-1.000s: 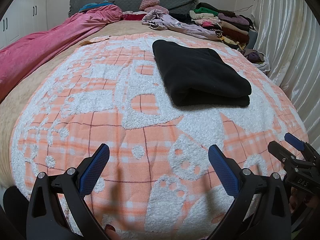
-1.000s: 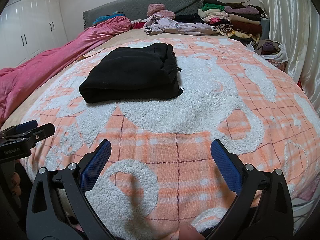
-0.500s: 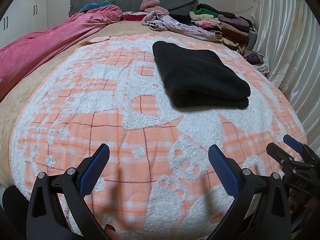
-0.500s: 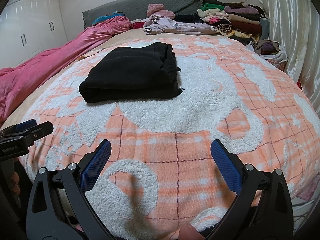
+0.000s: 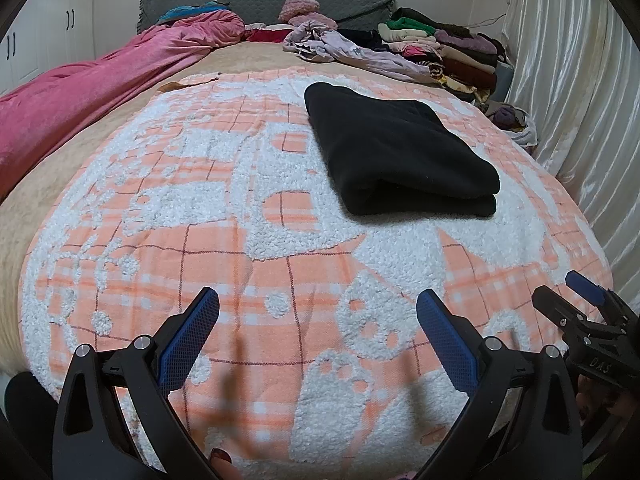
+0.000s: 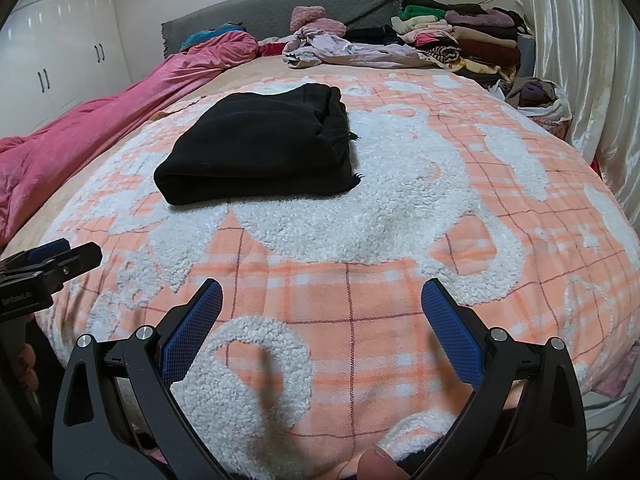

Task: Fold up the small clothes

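Note:
A black garment (image 5: 400, 156) (image 6: 260, 148) lies folded into a thick rectangle on the orange-and-white plaid blanket (image 5: 240, 208) (image 6: 400, 208). My left gripper (image 5: 318, 340) hovers open over the blanket's near edge, well short of the garment, with nothing between its blue pads. My right gripper (image 6: 320, 332) is open too and empty, also near the front edge. Each gripper shows at the side of the other's view: the right one (image 5: 576, 300) at the right, the left one (image 6: 60, 256) at the left.
A pink quilt (image 5: 92, 92) runs along the bed's left side. Loose lilac clothes (image 5: 348, 52) and a stack of folded clothes (image 5: 452, 48) sit by the grey headboard (image 5: 256, 0). A bag of items (image 6: 536, 96) and a white curtain (image 5: 580, 100) are at the right.

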Available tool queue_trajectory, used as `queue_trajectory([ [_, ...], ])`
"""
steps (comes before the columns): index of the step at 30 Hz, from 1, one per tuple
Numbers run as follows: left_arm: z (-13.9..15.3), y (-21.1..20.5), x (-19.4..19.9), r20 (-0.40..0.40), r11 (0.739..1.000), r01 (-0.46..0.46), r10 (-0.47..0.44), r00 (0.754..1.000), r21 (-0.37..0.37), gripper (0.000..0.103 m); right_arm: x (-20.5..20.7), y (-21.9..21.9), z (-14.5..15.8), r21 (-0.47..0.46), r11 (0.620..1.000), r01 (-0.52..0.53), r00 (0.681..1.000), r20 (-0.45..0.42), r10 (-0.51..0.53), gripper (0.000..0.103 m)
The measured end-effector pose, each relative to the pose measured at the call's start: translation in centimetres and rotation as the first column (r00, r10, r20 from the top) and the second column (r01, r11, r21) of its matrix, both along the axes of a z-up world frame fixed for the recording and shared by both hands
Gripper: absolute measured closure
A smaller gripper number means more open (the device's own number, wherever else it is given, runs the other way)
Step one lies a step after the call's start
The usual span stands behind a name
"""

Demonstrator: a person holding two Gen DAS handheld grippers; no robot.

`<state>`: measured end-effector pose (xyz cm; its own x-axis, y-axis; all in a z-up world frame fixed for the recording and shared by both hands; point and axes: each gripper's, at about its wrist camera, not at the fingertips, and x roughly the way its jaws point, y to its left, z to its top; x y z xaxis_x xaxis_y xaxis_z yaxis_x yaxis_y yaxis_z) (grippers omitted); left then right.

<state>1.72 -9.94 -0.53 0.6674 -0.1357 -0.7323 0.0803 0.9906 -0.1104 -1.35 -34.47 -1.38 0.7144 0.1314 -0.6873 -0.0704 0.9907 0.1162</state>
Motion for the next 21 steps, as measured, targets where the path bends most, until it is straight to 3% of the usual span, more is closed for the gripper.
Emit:
queue_trajectory([
  [8,-0.2,0.2,0.1,-0.008,1.000,0.003,-0.003,1.000,0.008,0.004,0.0,-0.3,0.0,0.001,1.000,0.023,1.000,-0.006,-0.023,0.009],
  [15,-0.2,0.6,0.0,0.008,1.000,0.017,-0.017,1.000,0.013,0.004,-0.2,-2.3,0.0,0.007,0.993,0.115,0.993,-0.013,-0.115,0.009],
  [19,-0.2,1.8,0.2,-0.002,1.000,0.023,-0.023,1.000,-0.002,0.004,-1.3,-7.2,0.3,0.029,0.954,0.297,0.955,-0.015,-0.297,0.009],
  [21,-0.1,3.3,0.6,-0.010,1.000,0.008,-0.008,1.000,-0.028,0.004,-2.9,-11.2,0.6,0.032,0.904,0.427,0.904,-0.008,-0.427,0.009],
])
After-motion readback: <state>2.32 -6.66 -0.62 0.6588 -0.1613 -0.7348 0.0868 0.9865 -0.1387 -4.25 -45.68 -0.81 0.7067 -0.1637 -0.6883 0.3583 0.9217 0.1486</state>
